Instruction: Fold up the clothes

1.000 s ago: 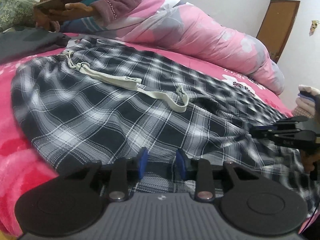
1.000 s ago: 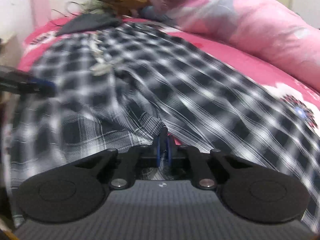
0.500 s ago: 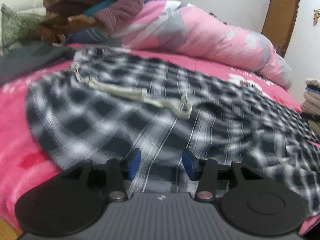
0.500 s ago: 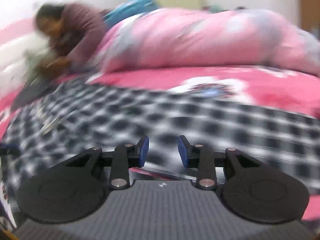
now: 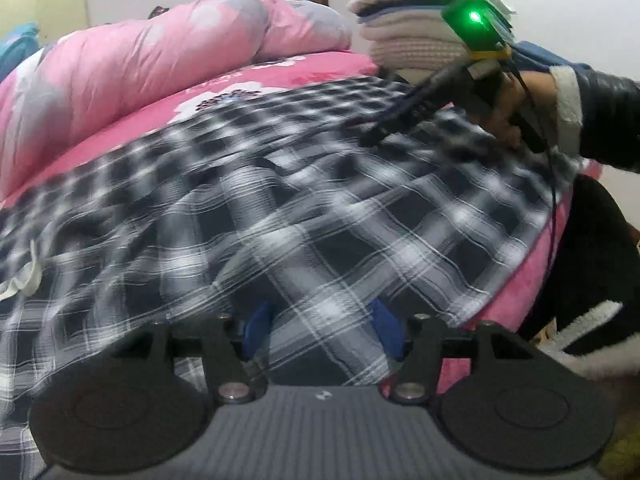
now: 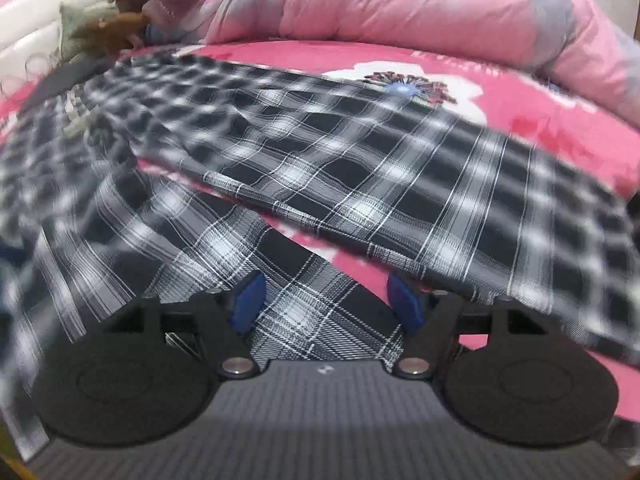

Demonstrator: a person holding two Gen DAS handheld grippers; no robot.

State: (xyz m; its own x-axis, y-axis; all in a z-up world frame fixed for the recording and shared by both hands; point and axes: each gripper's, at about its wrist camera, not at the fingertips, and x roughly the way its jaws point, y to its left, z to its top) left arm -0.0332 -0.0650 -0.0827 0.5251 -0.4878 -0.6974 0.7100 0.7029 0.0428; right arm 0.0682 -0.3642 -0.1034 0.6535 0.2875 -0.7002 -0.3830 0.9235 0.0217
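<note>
We are folding checked pants [image 5: 304, 208] that lie spread out on the pink bed [image 5: 280, 68]. In the right view the two legs cross, one over the other, toward 6 o'clock. So the fold looks only just begun; most folding is left.

Our left hand-held gripper [image 5: 322, 330] has just been opening, and its blue tips stand apart with cloth lying loose between them. Our right hand-held gripper [image 6: 326, 300] has been opening too, apart over a leg.

At 1 o'clock in the left view sits a stack of folded clothes [image 5: 420, 28], perhaps already finished. We can read no words anywhere.
</note>
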